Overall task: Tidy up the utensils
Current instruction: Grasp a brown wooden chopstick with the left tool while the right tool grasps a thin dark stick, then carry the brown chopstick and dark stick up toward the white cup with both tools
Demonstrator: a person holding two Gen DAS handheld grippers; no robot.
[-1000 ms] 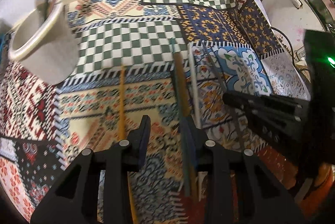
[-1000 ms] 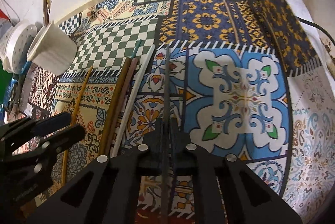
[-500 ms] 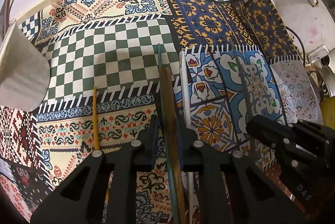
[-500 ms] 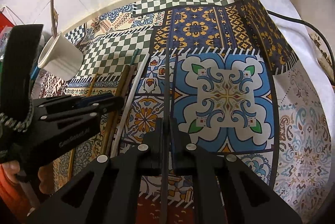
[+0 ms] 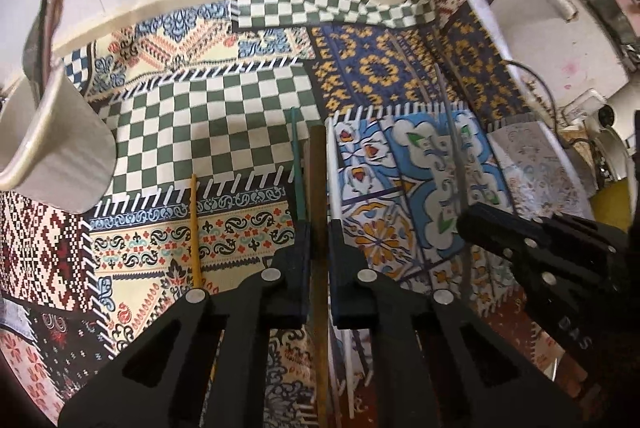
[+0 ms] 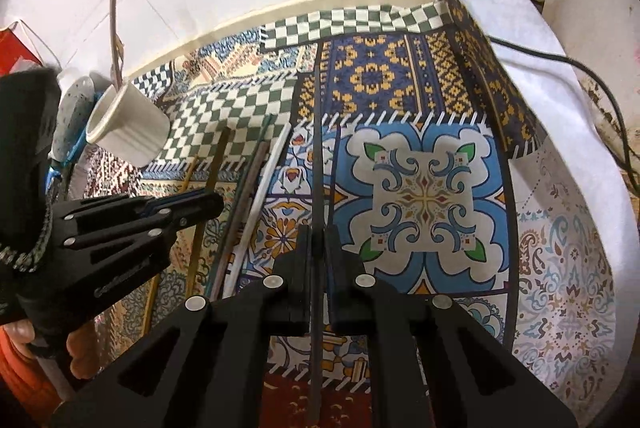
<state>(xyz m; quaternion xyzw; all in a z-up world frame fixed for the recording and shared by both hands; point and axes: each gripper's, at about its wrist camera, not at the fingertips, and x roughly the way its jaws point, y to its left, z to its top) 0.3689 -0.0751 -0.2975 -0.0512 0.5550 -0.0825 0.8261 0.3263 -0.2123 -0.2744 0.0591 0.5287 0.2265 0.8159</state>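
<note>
Two grippers up, both clamped. Left gripper (image 5: pixel 318 228) has its jaws pinching a brown chopstick (image 5: pixel 318 164), stick running up between the fingers over the patterned tablecloth (image 5: pixel 208 116). Right gripper (image 6: pixel 318 232) has its jaws pressed onto a dark chopstick (image 6: pixel 317 148), held clear above the blue floral patch. Loose on the cloth: yellow chopstick (image 5: pixel 194 224) off to the left, green chopstick (image 5: pixel 297 164) and white chopstick (image 5: pixel 332 172) just beside the brown one. White cup (image 5: pixel 60 148) sits tilted at left, apart from the sticks, with something thin poking out of it. Readable text: "DAS" embossed on the right gripper body in the left view; embossed lettering on the left gripper body in the right view is too blurred to read.
</note>
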